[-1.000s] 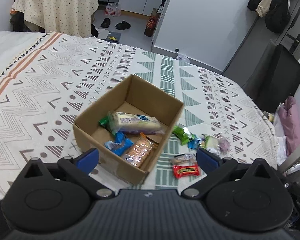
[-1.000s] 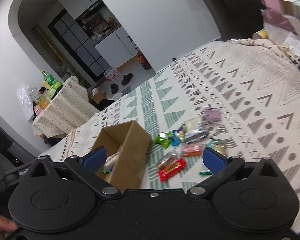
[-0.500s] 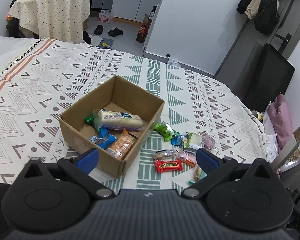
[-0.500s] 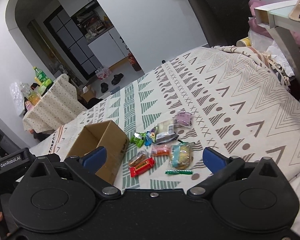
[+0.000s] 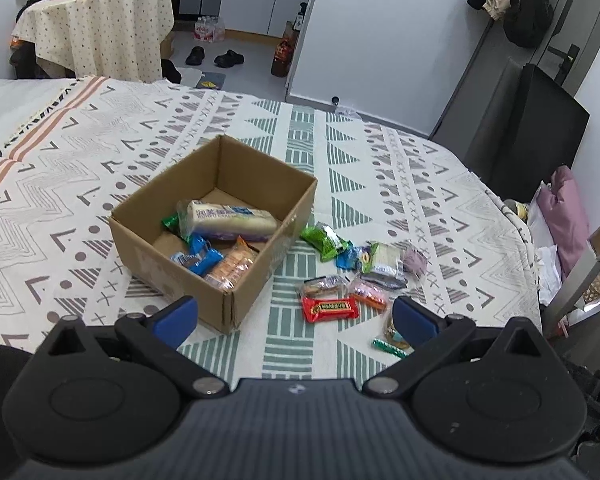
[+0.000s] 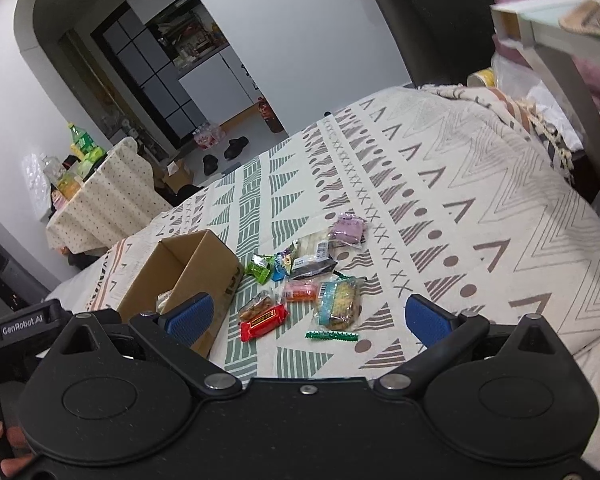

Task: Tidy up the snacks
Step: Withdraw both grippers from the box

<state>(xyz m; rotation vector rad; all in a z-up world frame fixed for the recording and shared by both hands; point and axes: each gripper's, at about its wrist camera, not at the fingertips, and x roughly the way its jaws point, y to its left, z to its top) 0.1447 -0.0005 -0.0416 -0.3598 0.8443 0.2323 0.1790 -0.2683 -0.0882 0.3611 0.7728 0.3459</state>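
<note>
Both tools released, empty: left tool (image 5: 294, 314), right tool (image 6: 308, 314). Cardboard box (image 5: 256, 276) partly filled; loose snacks (image 6: 300, 280) at its 3 o'clock on the bed (image 5: 80, 160), awaiting transfer.

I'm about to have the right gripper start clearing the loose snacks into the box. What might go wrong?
The snacks are bunched: closing on the red bar may also catch the brown packet touching it. The thin green stick lies flat and may slip the fingers. The cardboard box sits on a soft blanket and might shift.
</note>
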